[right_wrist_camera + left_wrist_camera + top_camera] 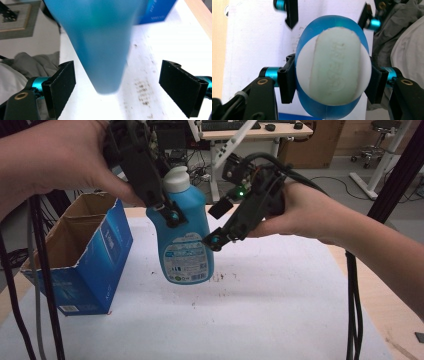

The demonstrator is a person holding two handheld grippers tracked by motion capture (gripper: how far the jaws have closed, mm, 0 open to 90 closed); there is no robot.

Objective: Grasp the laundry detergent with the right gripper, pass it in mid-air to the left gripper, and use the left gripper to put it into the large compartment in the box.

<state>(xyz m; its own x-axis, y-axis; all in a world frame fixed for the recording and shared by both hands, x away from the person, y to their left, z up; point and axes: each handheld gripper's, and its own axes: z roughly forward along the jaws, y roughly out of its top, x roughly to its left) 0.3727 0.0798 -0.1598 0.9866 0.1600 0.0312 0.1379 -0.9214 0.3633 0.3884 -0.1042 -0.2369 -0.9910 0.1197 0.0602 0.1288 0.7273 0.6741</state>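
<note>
High view: a blue bottle (186, 235) with a white cap (177, 179) hangs above the white table (280, 310), beside an open blue box (80, 255).
Left gripper view: looks down on the cap, its ribbed top showing.
Left gripper (167, 212): clamped on the bottle's shoulders, carrying it.
Right gripper (219, 240): jaws spread wide, just beside the bottle's lower body, not touching.
Right gripper view: the bottle's blurred body (100, 45) between the open pads (61, 87).
</note>
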